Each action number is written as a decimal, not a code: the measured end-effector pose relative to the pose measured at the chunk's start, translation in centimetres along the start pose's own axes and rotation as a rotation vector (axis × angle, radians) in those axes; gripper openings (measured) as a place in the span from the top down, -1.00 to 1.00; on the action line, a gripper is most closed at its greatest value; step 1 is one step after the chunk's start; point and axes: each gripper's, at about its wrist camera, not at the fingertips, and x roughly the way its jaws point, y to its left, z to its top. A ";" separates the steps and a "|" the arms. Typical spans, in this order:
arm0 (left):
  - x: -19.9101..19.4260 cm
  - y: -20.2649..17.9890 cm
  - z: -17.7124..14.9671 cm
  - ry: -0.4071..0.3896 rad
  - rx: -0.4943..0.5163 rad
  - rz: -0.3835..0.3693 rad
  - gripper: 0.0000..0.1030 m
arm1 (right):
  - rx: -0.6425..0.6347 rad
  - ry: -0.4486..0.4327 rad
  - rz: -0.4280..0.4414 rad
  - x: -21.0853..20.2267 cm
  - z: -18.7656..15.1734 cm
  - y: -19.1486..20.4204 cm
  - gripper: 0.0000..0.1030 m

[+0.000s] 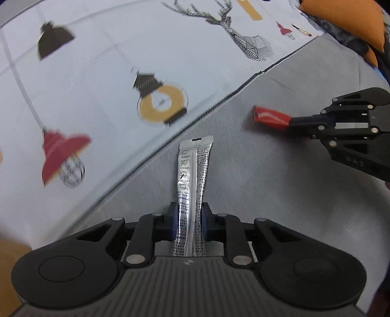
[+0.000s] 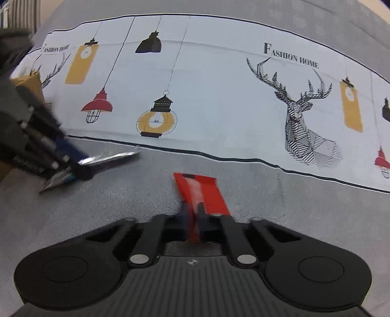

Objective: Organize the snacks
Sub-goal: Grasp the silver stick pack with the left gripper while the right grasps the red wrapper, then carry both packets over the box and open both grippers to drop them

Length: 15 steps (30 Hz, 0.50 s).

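My left gripper (image 1: 187,217) is shut on a silver stick packet (image 1: 193,170) with printed text, which points forward above the grey cloth. My right gripper (image 2: 193,214) is shut on a red stick packet (image 2: 202,190). In the left wrist view the right gripper (image 1: 292,120) enters from the right, holding the red packet (image 1: 270,117). In the right wrist view the left gripper (image 2: 75,168) enters from the left with the silver packet (image 2: 109,157). Both packets are held off the surface.
A grey tablecloth (image 2: 268,207) has a white printed band (image 2: 214,97) with lamps and a deer head. A brown cardboard box (image 2: 29,83) stands at the far left. An orange object (image 1: 351,22) lies at the top right of the left wrist view.
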 end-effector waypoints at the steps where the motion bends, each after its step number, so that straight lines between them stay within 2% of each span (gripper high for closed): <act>1: -0.4 0.0 -0.4 0.005 -0.028 0.000 0.59 | -0.010 0.012 -0.021 0.1 0.0 0.1 0.92; 3: -1.4 -0.1 -0.9 0.007 -0.096 -0.010 0.59 | -0.037 0.017 -0.059 -0.1 -0.2 0.3 0.94; 5: -2.1 -0.5 -1.3 -0.009 -0.161 -0.032 0.59 | -0.017 -0.005 -0.058 -0.8 0.1 0.1 0.96; 12: -6.3 -2.4 -2.8 -0.086 -0.327 0.019 0.59 | 0.251 -0.125 0.100 -6.8 1.2 -1.2 0.98; 15: -7.4 -2.7 -3.7 -0.102 -0.402 0.015 0.59 | 0.252 -0.151 0.098 -8.4 1.5 -0.5 0.98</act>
